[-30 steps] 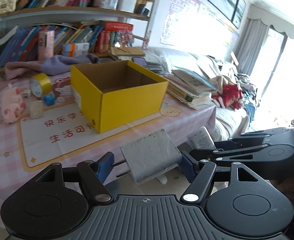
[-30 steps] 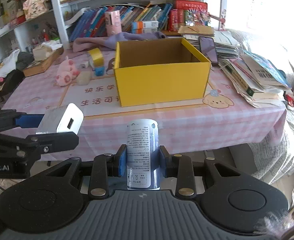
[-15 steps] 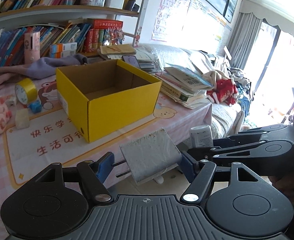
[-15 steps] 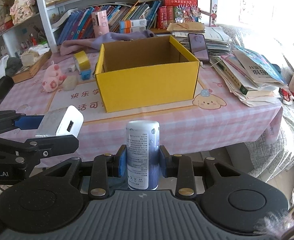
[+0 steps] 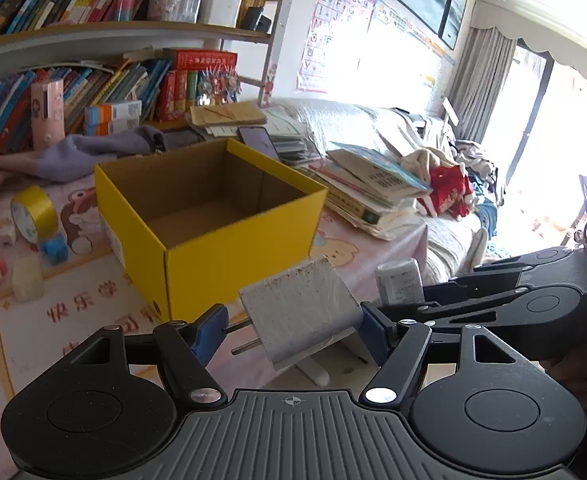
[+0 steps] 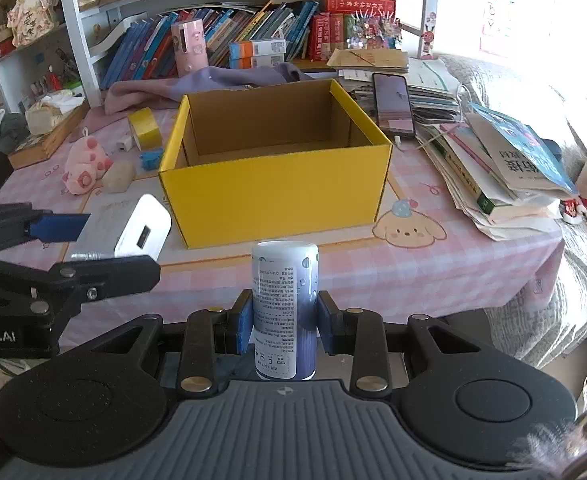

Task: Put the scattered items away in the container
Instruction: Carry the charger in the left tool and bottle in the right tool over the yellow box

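Cardboard, yellow outside and brown inside, forms the open box (image 6: 273,196) that stands near the middle of the pink checked table (image 6: 433,268); nothing shows on the part of its floor that can be seen. The left gripper (image 5: 293,326) has its jaws set fairly wide and clamped on a white charger (image 5: 299,312), held tilted with its two metal prongs pointing toward the left blue pad (image 5: 209,330). From the right wrist view the same charger (image 6: 141,234) hangs in front of the table's near edge, to the left of the box, its socket end facing the camera. The right gripper (image 6: 284,326) has its jaws drawn close together, pressing on a small upright canister (image 6: 284,308) with a blue-and-white printed label; it sits before the table's near edge, in line with the box's front wall.

Left of the box on the table lie a roll of yellow tape (image 6: 145,128), a small blue toy (image 6: 151,159), a pale eraser-like block (image 6: 118,176) and a pink plush pig (image 6: 83,166). A dark phone (image 6: 393,104) rests on papers behind the box's right corner, and a stack of books (image 6: 505,168) fills the table's right end. Purple cloth (image 6: 213,80) lies behind the box, below the bookshelf (image 6: 233,20).
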Demonstrator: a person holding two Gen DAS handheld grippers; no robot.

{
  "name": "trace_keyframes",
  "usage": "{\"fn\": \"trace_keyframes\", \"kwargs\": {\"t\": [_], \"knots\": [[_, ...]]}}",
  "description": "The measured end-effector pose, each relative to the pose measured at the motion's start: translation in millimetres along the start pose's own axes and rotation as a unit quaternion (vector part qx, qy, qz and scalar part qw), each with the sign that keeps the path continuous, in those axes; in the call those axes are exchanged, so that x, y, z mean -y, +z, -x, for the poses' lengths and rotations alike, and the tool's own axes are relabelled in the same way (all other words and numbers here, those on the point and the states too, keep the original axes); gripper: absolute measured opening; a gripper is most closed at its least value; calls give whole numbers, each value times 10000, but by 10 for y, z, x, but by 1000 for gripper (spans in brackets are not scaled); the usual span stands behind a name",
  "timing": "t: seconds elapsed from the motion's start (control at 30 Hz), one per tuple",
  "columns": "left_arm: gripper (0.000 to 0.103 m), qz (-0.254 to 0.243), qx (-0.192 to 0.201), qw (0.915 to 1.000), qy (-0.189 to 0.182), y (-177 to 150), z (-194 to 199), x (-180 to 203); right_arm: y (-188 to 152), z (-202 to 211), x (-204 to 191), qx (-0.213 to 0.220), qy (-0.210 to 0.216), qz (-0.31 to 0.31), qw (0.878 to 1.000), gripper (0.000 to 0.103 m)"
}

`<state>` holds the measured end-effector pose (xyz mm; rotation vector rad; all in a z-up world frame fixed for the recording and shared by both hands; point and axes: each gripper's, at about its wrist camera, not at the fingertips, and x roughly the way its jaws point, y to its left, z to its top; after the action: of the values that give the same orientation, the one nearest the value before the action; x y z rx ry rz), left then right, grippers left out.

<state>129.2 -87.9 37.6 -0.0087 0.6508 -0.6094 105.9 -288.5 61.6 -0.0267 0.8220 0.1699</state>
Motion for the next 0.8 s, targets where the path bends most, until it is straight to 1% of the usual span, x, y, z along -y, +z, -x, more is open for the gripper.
{"fn": "trace_keyframes", "kwargs": {"t": [0.17,0.47,0.67,0.8], "knots": [[71,-265,143,9995,88,167,-63,-33,229,-60,55,184,64,117,9997,30],[71,-388,354,9983,251,521,-282,-189,806,-192,196,622,269,412,9968,30],[71,-394,483,9968,495,836,-469,-292,1258,-379,310,823,495,730,9927,30],[71,-430,538,9947,759,1047,-660,-365,1531,-630,410,798,666,997,9896,30]]}}
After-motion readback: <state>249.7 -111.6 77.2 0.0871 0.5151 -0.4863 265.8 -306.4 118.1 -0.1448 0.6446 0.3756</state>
